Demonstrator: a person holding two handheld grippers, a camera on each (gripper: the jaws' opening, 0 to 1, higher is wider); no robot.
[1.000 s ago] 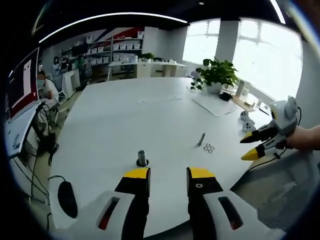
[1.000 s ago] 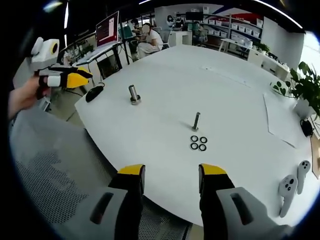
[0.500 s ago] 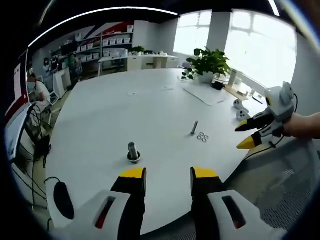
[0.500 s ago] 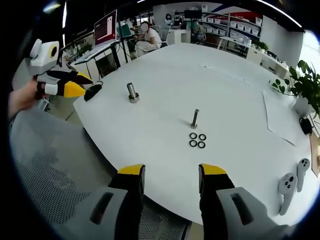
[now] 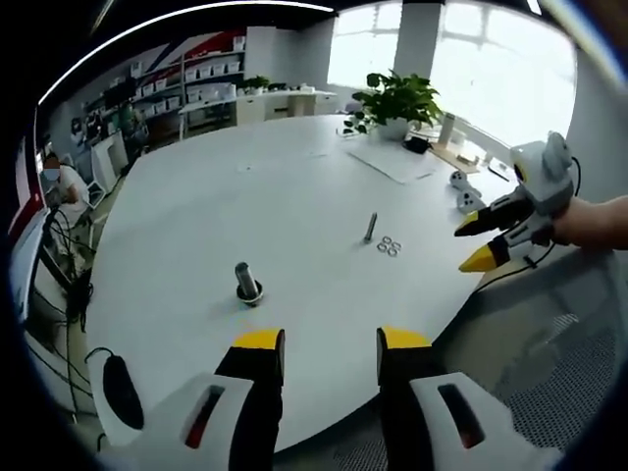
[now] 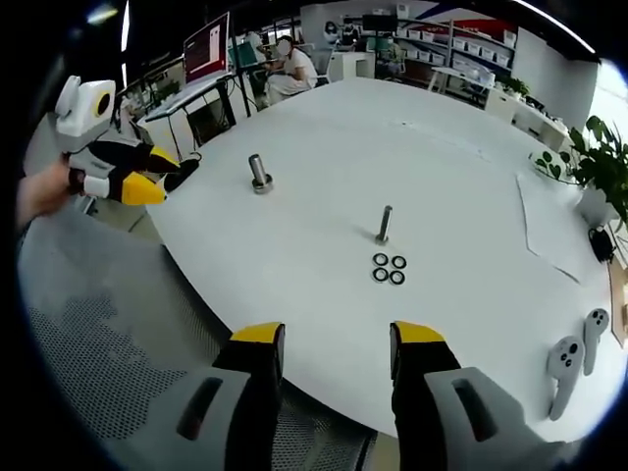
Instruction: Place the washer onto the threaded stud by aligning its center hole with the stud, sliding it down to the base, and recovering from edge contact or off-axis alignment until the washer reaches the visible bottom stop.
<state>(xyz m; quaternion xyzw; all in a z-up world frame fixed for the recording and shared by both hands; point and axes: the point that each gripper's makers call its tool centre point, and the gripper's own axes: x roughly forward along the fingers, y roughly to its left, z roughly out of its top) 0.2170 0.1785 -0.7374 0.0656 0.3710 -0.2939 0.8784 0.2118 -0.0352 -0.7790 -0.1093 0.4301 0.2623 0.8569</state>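
Both tools level, jaws apart, off the table edge.

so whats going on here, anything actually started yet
Not yet. A person holds a gripper in each hand, both open and empty, off the near edge of a white table. Four washers lie in a cluster beside the thin threaded stud; a thicker post stands apart. The right gripper faces the washers; the left gripper faces the post.
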